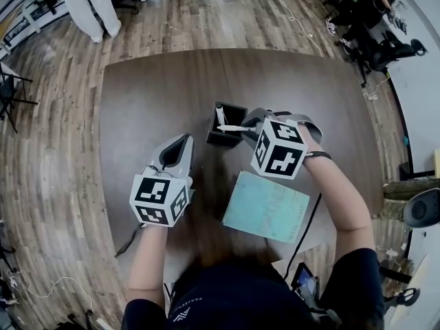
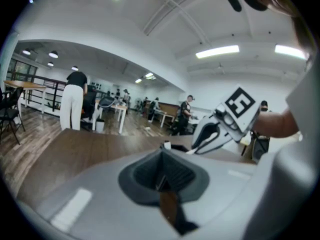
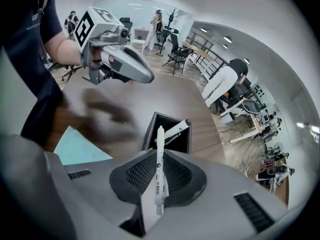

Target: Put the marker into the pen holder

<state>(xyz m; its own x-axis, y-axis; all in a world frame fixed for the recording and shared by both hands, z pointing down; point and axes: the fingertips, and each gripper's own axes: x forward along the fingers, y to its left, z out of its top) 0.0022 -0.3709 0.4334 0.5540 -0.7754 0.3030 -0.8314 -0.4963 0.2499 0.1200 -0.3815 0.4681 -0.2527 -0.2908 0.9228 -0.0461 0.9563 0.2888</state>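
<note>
Marker (image 3: pixel 159 170) clamped in right gripper (image 1: pixel 249 126), held level, tip above holder (image 1: pixel 221 140) on table (image 1: pixel 151 95). Second marker (image 3: pixel 173 132) seen inside holder. Left gripper (image 1: pixel 181 145) closed, empty, held left of holder.

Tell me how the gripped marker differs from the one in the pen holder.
The gripped marker is clamped in the right gripper, outside the pen holder; the other marker stands inside it. The gripped marker points toward the holder; the other marker leans on its rim. Both are white.
</note>
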